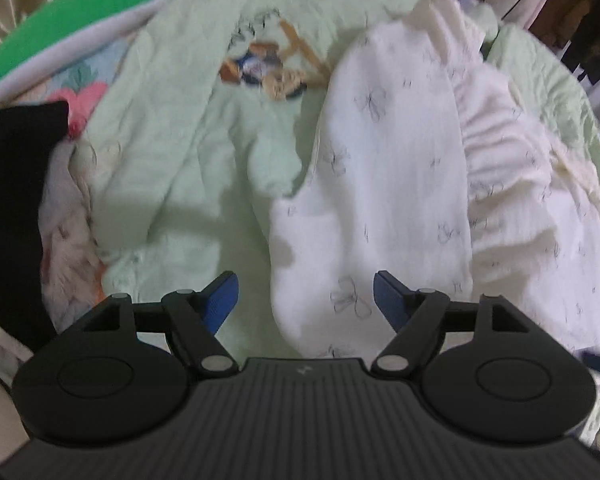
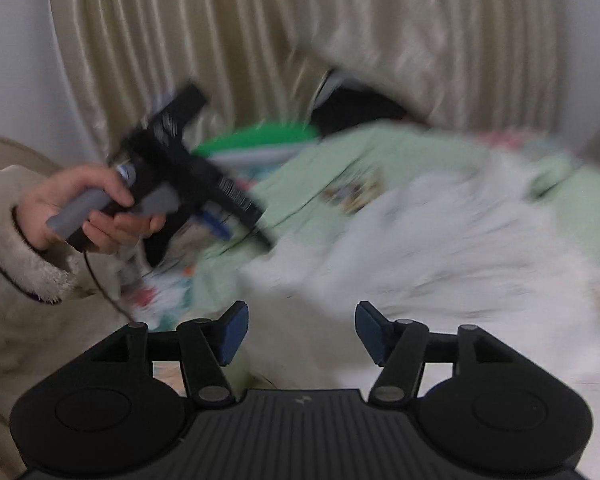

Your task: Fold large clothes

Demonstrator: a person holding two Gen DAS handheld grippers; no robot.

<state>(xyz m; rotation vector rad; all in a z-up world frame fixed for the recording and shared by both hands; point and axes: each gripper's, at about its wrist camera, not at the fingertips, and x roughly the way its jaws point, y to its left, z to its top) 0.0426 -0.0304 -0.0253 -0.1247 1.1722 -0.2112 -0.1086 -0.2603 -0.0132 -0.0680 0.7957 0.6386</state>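
A white garment with small grey flower prints (image 1: 400, 184) lies crumpled on a pale green quilt (image 1: 172, 128) with a cartoon print. My left gripper (image 1: 306, 300) is open and empty, just above the garment's near end. My right gripper (image 2: 300, 332) is open and empty over the white garment (image 2: 440, 248), which is blurred by motion. The right wrist view also shows the left gripper (image 2: 216, 224), held in a hand at the left above the quilt (image 2: 340, 160).
A green and white cushion (image 1: 72, 24) lies at the far left, with a black cloth (image 1: 16, 208) at the left edge. Beige curtains (image 2: 240, 32) hang behind the bed. A person's fleece sleeve (image 2: 16, 264) is at the left.
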